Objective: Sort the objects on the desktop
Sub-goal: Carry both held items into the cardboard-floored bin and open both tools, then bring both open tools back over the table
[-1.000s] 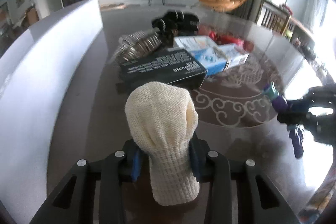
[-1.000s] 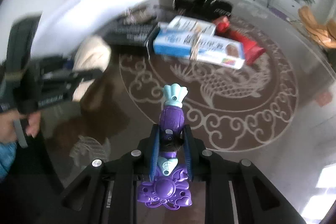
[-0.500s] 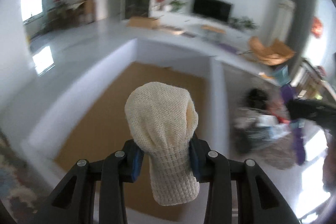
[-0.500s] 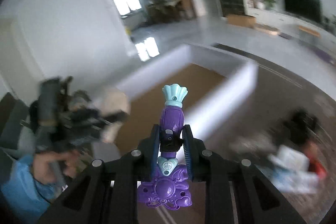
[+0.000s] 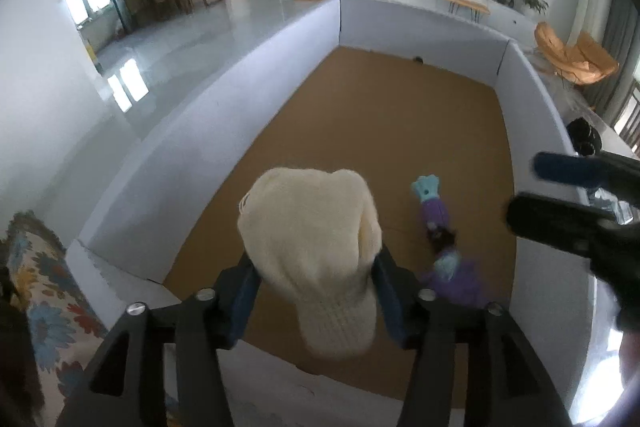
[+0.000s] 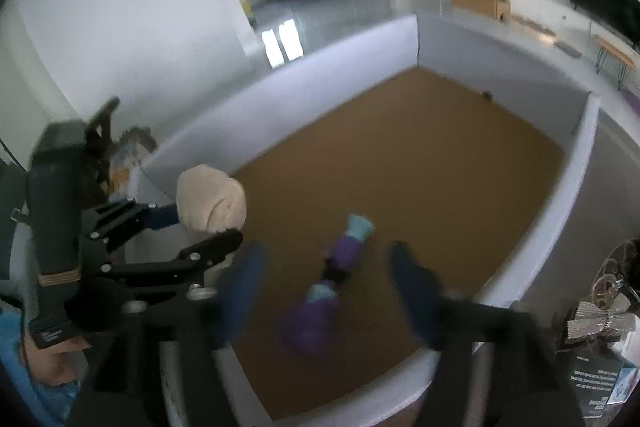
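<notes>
A large open box with white walls and a brown cardboard floor served as the landmark. Both grippers hung above its near end, pointing steeply down into it.

The left gripper carried a cream knitted cloth bundle between its blue-padded fingers. Its jaws had just been opening, and the bundle sat between them, bulging over both pads. Whether the pads still pressed on it could not be told from the left wrist view. In the right wrist view the same bundle appeared at the tip of the left gripper, above the box's near left corner, beside the white wall.

The right gripper had just been opening too. Its jaws stood wide apart, blurred, with nothing touching either pad. Between and beyond them, a purple plastic toy figure with a pale teal fan-shaped end lay over the box's brown floor, near the front wall and right of the bundle, blurred. From the left wrist view that toy showed to the right of the cream bundle, its teal end pointing toward the box's far wall, with the right gripper dark and blurred over the box's right wall.

A person's hand and blue sleeve showed outside the box's left corner.
</notes>
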